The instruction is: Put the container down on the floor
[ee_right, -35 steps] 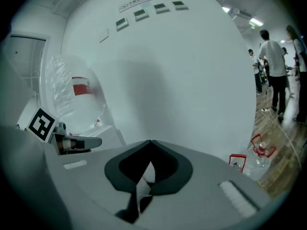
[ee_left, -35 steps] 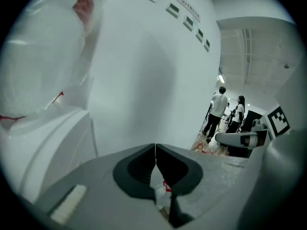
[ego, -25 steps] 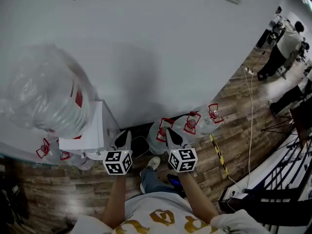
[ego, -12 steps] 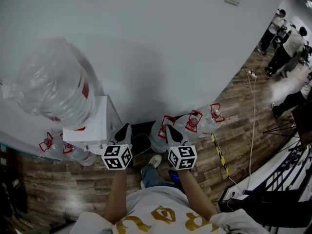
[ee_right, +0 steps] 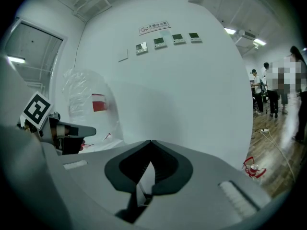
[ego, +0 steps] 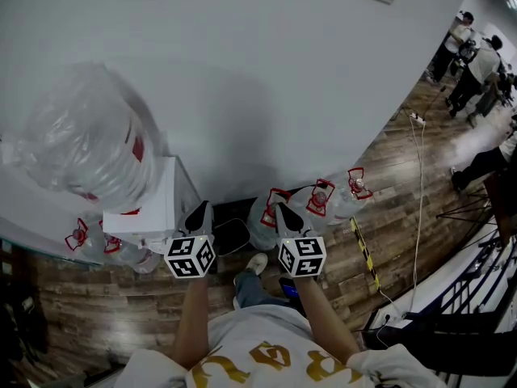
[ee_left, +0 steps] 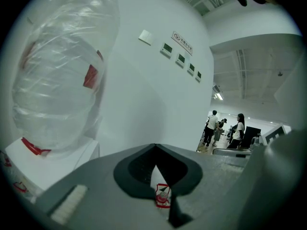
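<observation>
A large water bottle (ego: 81,140) wrapped in clear plastic stands neck-down on a white dispenser (ego: 153,208) at the left; the left gripper view has it as bottle (ee_left: 57,80). Several plastic-wrapped water jugs (ego: 319,202) with red caps stand on the wood floor by the wall. My left gripper (ego: 199,215) and right gripper (ego: 287,217) are held side by side in front of me, both shut with nothing between them. Seen from its own camera, the left gripper (ee_left: 154,146) points at the wall beside the bottle, as does the right gripper (ee_right: 151,143).
A white wall (ego: 266,79) rises straight ahead. More jugs (ego: 77,239) sit left of the dispenser. A black flat object (ego: 232,234) lies on the floor by my shoe (ego: 255,268). A cable (ego: 416,217) and striped tape (ego: 362,253) run along the floor. People (ego: 472,63) stand far right.
Both grippers have barely shifted and stay shut. The head view has tipped a little, and the people at the far right have moved.
</observation>
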Available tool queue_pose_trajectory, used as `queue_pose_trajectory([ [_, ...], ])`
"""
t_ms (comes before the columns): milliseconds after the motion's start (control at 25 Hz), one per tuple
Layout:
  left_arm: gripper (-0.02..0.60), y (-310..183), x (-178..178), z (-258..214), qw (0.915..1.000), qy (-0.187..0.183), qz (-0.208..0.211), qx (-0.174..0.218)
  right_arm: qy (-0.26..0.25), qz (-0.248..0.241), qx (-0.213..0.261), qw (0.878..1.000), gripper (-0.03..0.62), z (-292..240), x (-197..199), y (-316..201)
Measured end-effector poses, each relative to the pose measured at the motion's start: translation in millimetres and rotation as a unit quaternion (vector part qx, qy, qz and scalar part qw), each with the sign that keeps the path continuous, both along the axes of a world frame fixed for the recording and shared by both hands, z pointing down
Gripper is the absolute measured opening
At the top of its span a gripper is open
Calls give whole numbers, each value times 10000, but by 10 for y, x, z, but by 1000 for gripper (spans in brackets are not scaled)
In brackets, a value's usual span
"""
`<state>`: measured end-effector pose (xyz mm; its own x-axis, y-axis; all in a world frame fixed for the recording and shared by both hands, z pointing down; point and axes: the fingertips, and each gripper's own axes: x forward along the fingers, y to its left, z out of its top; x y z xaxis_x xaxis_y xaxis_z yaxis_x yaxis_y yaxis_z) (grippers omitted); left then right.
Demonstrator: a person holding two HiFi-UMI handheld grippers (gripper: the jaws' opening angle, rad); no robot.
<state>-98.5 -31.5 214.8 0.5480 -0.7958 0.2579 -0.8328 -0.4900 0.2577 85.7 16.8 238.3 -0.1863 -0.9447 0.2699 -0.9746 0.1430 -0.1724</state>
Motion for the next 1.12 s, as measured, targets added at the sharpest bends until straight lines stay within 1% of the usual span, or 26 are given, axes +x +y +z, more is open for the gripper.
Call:
queue_pose_trajectory([
  [120,1,1,-32,40,10000,12,-54,-41,6,27,-70,10000,23,37,2,-10],
  [400,1,19,-94,87,9999,64,-120,-92,85,-76,-34,9999,23,-8,-98,-16],
  [720,1,-8,-145,80,9999,96,-109,-94,56,-115,-32,9999,23,-17,-183,-41],
  [840,1,-25,-170,76,9998,109,-117,-69,-2,-137,-42,9999,23,-7,-217,-56],
  [1000,1,-34,-232,48,9997,109,-196,57,-103,-237,-13,9997,23,-3,-275,-66],
  [1120,1,-56,-246,52,9997,117,-188,40,-112,-256,-23,9996,23,5,-299,-73],
])
